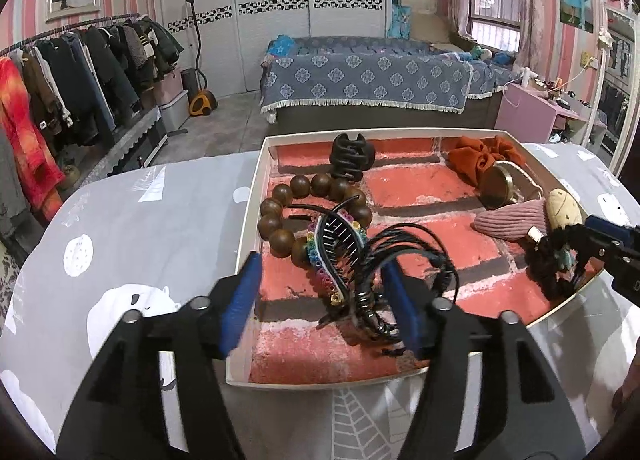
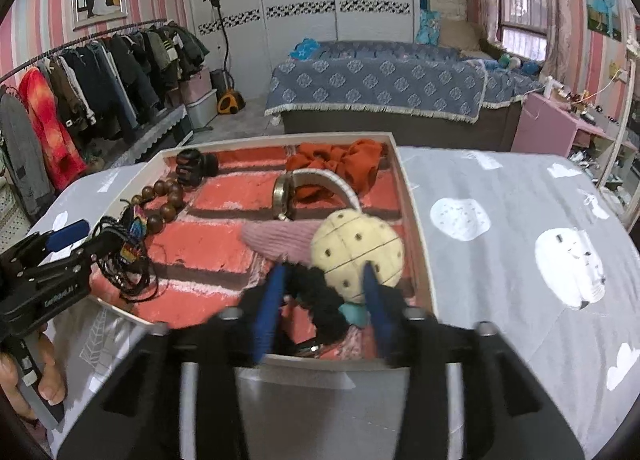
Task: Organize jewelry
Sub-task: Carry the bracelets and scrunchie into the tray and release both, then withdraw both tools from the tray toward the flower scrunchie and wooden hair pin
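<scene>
Jewelry tray (image 1: 256, 195) near edge cut off; both tongs released, right (image 2: 324, 300) blurred.

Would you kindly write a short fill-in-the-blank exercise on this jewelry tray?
1. The tray liner is printed like red ____.
2. The wooden bead bracelet lies beside a ____ claw clip.
3. The scrunchie in the far corner is ____.
4. The left gripper jaws stand ____.

Answers: bricks; black; orange; open

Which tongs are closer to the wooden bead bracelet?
Left. The left tongs stand open over the tray's near-left part, just this side of the wooden bead bracelet. The right tongs straddle the black scrunchie at the tray's near-right corner.
</scene>
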A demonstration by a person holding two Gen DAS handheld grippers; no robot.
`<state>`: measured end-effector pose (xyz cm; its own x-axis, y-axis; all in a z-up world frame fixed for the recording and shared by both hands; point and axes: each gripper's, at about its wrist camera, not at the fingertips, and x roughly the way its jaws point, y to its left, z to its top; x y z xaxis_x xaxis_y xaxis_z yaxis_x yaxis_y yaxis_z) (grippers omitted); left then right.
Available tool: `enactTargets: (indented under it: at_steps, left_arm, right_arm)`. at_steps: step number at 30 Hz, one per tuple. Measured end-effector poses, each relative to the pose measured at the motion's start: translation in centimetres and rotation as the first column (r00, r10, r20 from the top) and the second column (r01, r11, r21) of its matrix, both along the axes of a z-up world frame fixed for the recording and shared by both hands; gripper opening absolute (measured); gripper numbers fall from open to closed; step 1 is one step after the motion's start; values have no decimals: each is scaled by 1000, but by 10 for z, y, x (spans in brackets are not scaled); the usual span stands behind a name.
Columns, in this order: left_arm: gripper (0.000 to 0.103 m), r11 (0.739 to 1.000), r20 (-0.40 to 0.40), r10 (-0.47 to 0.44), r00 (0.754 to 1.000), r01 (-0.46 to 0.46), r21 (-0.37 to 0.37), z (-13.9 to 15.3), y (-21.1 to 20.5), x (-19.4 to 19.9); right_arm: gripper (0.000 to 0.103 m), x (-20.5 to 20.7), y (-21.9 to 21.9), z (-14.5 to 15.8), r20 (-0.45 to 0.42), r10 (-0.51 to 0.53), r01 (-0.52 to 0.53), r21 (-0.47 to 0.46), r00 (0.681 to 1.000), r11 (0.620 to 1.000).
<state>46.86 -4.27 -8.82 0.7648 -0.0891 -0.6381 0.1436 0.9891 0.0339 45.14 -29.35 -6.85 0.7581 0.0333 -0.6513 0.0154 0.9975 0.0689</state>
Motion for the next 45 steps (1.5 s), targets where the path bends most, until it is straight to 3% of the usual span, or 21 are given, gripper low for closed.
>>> enactTargets:
  at_steps: [9,12,21,27,40,45]
  left_arm:
    - [93,999,23,-12,1000,13,-43,11,3,-10]
    - [98,997,23,-27,999,29,-68,16,4,-11]
    - [98,995,-58,-17,998,11,-97,16,9,-9]
    - [98,998,-63,13,998,-17,-65,18,15,-27]
    - [98,997,-38,50,998,-52,-52,42,4,-120]
    - [98,997,-48,69,996,-71,-35,39,-7,-158]
  right_arm:
    - [81,-6,-13,9,42,-45,46,-11,998,999]
    - [89,-8,-19,14,50,-67,68,-5,997,998]
    - [90,-13,-43,18,41,-102,99,77,994,992]
    - [90,-27,-52,30,54,-125,121,68,991,990]
    - [95,-117,-91,49,80,-139,147,-108,987,983]
    - [95,-141,-95,35,46,-115,118,-75,992,990]
